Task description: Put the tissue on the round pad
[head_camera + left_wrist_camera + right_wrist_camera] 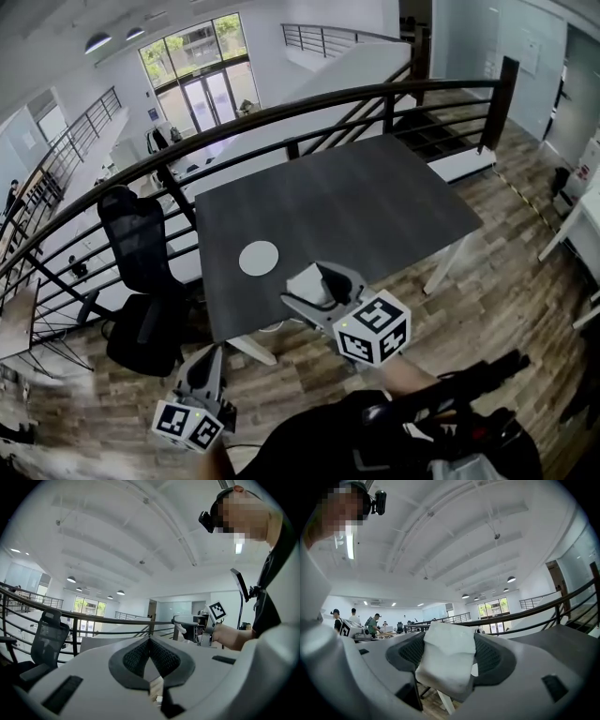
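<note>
1. R gripper (449,641): its jaws are clamping on the tissue (446,660). The folded white wad is filling the gap btwn the dark ribbed pads (410,653) and poking up past their tips. In head view this gripper (317,284) is showing lower centre of frame, overlapping the table's near edge. Its marker cube (373,328) is sitting just below-right.
2. Tissue: it's riding in your R jaws, off the tabletop and not touching the round pad.
3. Round pad (259,258): white disc lying flat on the dark table (356,202), left of centre in frame, nr the table's near edge. It's sitting just up-left of the R gripper's tips, apart from them.
4. L gripper (150,641): its jaws are meeting at the tips and gripping nothing; only a small slit lower down is showing through. In head view it (206,361) is hanging at lower left of frame, over the wood floor (487,281) and clear of the table.
5. Office chair (139,244): black mesh back, standing at left of frame beside the table's left edge.
6. Railing (281,112): dark curved rail running across the upper frame, behind the table.
7. L gripper view, right of centre: your hand (227,637) is holding the R gripper out ahead.
</note>
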`<action>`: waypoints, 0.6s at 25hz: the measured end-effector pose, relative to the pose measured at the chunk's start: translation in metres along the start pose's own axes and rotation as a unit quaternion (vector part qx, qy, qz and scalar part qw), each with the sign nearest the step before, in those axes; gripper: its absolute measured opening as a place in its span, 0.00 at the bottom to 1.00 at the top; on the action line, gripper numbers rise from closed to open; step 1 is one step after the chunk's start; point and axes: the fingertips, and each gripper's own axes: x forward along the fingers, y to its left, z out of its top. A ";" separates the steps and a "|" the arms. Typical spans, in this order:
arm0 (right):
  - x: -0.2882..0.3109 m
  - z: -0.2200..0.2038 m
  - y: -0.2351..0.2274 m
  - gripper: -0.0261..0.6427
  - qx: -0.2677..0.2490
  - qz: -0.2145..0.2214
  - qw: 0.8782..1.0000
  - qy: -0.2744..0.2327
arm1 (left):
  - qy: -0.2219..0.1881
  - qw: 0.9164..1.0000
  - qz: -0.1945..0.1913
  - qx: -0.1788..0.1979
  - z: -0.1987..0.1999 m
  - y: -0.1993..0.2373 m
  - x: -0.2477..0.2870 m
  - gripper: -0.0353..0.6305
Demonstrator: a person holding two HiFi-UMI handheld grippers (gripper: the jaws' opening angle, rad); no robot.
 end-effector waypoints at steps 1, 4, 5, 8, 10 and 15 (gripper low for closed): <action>0.002 0.000 0.000 0.53 -0.001 -0.003 1.000 0.001 | -0.001 1.000 -0.002 0.000 0.000 0.003 -0.001 0.06; 0.008 0.000 -0.001 0.53 -0.006 -0.011 1.000 0.004 | -0.006 1.000 -0.006 0.000 -0.002 0.011 0.000 0.06; 0.011 0.001 -0.002 0.53 -0.006 -0.012 1.000 0.004 | -0.006 1.000 -0.007 0.000 -0.003 0.013 0.000 0.06; 0.020 0.003 -0.008 0.53 -0.004 -0.014 1.000 0.003 | -0.001 1.000 -0.022 -0.003 -0.004 0.017 0.007 0.06; 0.028 0.004 -0.014 0.53 -0.002 -0.012 1.000 0.005 | 0.000 1.000 -0.029 -0.003 -0.003 0.018 0.013 0.06; 0.057 0.006 -0.035 0.53 0.007 0.003 1.000 0.006 | 0.004 1.000 -0.021 -0.002 0.003 0.030 0.035 0.06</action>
